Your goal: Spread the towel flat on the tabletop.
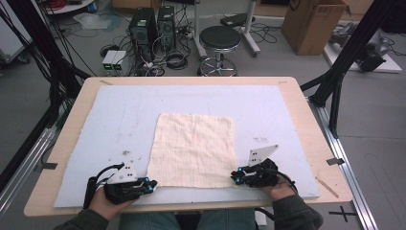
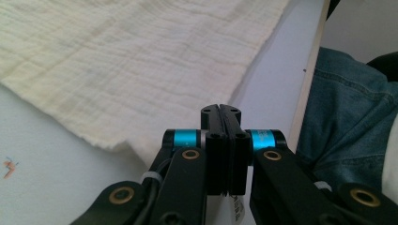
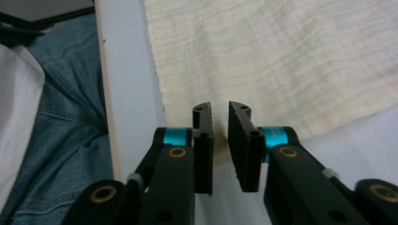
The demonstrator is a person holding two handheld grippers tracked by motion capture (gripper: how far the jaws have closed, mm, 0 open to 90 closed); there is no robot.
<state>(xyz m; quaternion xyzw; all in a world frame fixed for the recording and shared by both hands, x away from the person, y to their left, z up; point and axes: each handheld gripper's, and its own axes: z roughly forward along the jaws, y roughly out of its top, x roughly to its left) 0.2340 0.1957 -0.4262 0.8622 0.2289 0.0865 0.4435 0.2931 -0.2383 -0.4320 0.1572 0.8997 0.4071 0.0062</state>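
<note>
A square cream cloth (image 1: 194, 148) lies flat in the middle of a pale blue mat (image 1: 115, 120). My left gripper (image 1: 152, 185) rests at the cloth's near left corner. In the left gripper view its jaws (image 2: 220, 110) are shut, pads together with no cloth visible between them, and the cloth (image 2: 141, 61) spreads beyond the tips. My right gripper (image 1: 234, 177) sits at the near right corner. Its jaws (image 3: 220, 110) stand a narrow gap apart, and the cloth's (image 3: 281, 56) corner edge shows in that gap without being pinched.
The mat covers a wooden table (image 1: 316, 129) whose near edge runs just behind both hands. The person's jeans (image 2: 347, 108) (image 3: 70, 122) show past that edge. On the floor beyond the table stand a black stool (image 1: 219, 38), computer towers (image 1: 143, 26) and a cardboard box (image 1: 311, 24).
</note>
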